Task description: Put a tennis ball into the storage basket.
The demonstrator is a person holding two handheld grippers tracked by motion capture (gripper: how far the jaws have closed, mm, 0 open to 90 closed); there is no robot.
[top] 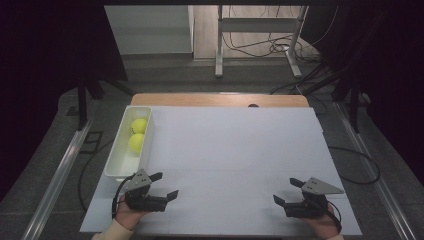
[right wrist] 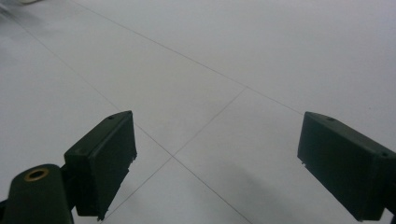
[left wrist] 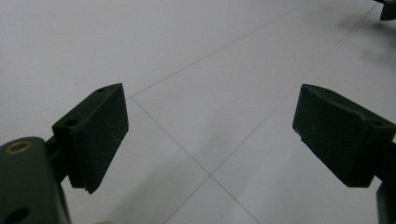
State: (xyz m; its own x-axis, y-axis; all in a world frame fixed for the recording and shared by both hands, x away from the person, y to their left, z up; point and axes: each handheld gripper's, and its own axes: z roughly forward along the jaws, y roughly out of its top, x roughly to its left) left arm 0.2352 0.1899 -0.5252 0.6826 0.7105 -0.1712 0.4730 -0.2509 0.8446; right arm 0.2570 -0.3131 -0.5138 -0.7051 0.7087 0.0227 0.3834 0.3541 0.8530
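A person sits at a white worktop (top: 235,150) and holds a black two-jaw gripper in each hand; both forearms enter from the near edge in the high view.

The left gripper (top: 166,186) rests low over the near-left part of the worktop, held by the left hand (top: 129,214), with a grey three-cornered plate on top. Its jaws are spread wide with nothing between them. In the left gripper view, the left gripper (left wrist: 210,135) has the two dark jaw pads standing far apart over bare white surface crossed by thin seam lines.

Just beyond this gripper and slightly to its outer side sits a long white tray (top: 147,145), its near end close to the gripper but not touching it. Inside the tray lie two yellow-green tennis balls (top: 138,134) — one behind the other, touching or nearly so, toward the tray's far half.

The right gripper (top: 287,191) sits well apart from the left one, over the near-right part of the worktop, held by the right hand (top: 325,225). Its jaws are also spread wide and hold nothing. In the right gripper view, the right gripper (right wrist: 217,158) frames bare white surface where seam lines cross.

Past the far edge of the worktop — a strip of wood shows there — the floor carries loose cables (top: 270,47) and the legs of a metal frame (top: 220,45).
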